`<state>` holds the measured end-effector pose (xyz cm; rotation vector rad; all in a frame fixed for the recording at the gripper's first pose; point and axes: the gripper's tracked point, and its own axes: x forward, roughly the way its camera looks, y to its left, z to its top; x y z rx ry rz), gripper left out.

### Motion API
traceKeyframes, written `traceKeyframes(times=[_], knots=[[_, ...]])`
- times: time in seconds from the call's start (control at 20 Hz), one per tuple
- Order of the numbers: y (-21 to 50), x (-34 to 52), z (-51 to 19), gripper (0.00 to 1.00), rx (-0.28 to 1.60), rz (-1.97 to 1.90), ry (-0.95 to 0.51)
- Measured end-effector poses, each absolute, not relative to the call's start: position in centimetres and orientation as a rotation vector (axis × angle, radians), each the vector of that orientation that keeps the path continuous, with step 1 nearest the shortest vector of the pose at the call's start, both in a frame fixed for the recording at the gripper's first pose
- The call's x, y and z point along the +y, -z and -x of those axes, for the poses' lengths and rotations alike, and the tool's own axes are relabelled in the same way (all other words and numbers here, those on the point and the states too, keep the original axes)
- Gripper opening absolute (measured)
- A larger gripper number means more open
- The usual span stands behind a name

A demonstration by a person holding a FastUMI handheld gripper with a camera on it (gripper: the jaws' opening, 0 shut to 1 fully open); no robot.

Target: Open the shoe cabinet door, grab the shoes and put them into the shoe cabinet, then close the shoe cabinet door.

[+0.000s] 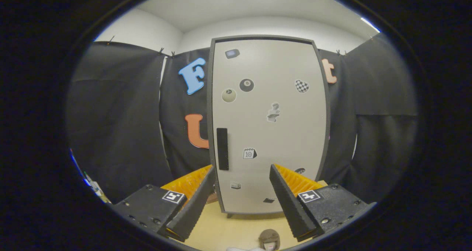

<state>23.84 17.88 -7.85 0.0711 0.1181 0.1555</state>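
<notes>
The cabinet (267,125) is standing upright just beyond the claw (241,181), pale grey door shut, dark frame, a black handle (222,148) toward the left finger, little stickers (246,85) dotted all over. The claw's hanging wide open, gripping nothing.
</notes>
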Motion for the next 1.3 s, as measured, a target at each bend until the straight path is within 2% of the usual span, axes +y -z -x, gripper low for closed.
traceKeyframes(times=[0.3, 0.5, 0.75, 0.8, 1.05, 1.3], knots=[[9.3, 21.9, -33.0, 0.97, 0.146, -0.069, -0.204], [10.4, 23.9, -36.6, 0.94, 0.164, -0.081, -0.213], [11.8, 25.2, -39.1, 0.78, 0.204, -0.121, -0.216], [12.0, 25.1, -39.4, 0.68, 0.215, -0.133, -0.204], [12.2, 25.4, -39.7, 0.42, 0.205, -0.16, -0.204], [12.3, 25.2, -39.3, 0.34, 0.212, -0.117, -0.242]])
